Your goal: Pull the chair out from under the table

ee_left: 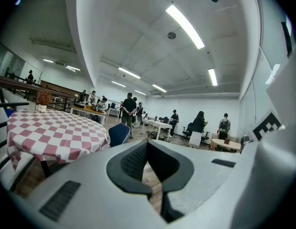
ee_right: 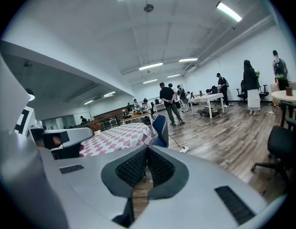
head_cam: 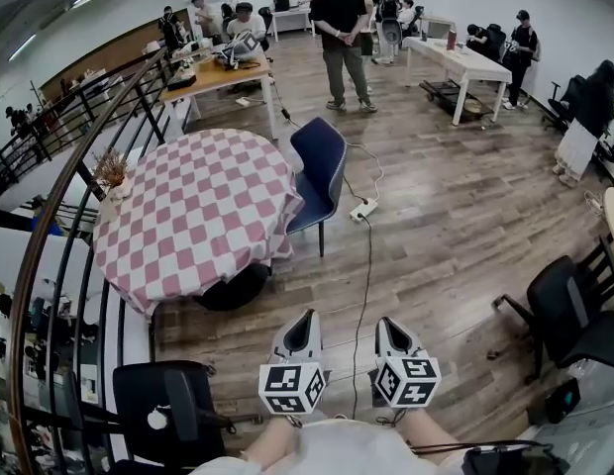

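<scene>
A dark blue chair [head_cam: 322, 171] stands tucked against the far right side of a round table [head_cam: 198, 216] with a pink-and-white checked cloth. Both grippers hang low in the head view, well short of the chair, over the wooden floor. My left gripper [head_cam: 308, 317] is shut with nothing between its pads. My right gripper [head_cam: 384, 325] beside it is shut and empty too. In the left gripper view the left gripper [ee_left: 147, 142] points past the table [ee_left: 52, 132] toward the chair [ee_left: 119, 133]. The right gripper [ee_right: 147, 148] faces the chair [ee_right: 161, 128] and table [ee_right: 114, 140].
A black office chair [head_cam: 173, 399] stands at the lower left, another black chair [head_cam: 564, 310] at the right. A power strip [head_cam: 363, 209] with a cable lies on the floor by the blue chair. A railing [head_cam: 69, 216] runs along the left. Several people [head_cam: 342, 28] stand at desks far back.
</scene>
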`<state>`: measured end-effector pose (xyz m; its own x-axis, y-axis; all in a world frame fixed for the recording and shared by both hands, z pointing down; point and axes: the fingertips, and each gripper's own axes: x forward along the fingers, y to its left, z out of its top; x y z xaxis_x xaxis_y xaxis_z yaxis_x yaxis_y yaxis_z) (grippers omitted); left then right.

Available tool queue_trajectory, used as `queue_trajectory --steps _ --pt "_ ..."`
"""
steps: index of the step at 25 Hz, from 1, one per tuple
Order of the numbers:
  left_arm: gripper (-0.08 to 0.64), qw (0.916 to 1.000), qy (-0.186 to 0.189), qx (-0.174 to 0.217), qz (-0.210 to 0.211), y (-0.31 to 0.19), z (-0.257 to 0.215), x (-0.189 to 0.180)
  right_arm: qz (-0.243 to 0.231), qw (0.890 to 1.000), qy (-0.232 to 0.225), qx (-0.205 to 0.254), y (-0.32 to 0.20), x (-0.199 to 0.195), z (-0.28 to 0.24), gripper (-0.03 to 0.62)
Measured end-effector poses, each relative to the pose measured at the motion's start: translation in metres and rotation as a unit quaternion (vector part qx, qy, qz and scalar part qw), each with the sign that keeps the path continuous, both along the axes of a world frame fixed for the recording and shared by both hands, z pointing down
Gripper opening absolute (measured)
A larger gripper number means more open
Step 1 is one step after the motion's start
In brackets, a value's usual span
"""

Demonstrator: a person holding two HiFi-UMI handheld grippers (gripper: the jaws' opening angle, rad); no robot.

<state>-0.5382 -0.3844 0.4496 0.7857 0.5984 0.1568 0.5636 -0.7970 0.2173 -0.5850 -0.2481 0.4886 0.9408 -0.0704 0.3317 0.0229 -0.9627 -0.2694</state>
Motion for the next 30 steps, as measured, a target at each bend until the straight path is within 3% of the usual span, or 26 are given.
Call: queue_trajectory --steps 6,12,16,20,30 --pt "0.003 0.9997 -0.010 0.008 0.020 0.068 -0.010 -0.016 0.006 1.000 -0.018 0.013 0.057 -0.017 -0.004 0.017" --pt "0.003 0.9990 -0.004 0.014 0.042 0.056 0.022 0.029 0.012 1.000 -0.019 0.009 0.033 0.032 0.031 0.017" --pt "0.003 0.9986 -0.013 0.011 0.049 0.058 0.023 0.070 0.016 1.000 -0.022 0.006 0.034 0.079 0.028 0.017" --pt "0.003 0.9986 -0.015 0.014 0.048 0.088 0.031 0.111 0.008 1.000 -0.018 0.003 0.065 0.122 0.031 0.017" --pt "0.003 0.9985 -0.010 0.021 0.050 0.128 0.026 0.254 0.016 1.000 -0.015 0.003 0.112 0.257 0.027 0.017"
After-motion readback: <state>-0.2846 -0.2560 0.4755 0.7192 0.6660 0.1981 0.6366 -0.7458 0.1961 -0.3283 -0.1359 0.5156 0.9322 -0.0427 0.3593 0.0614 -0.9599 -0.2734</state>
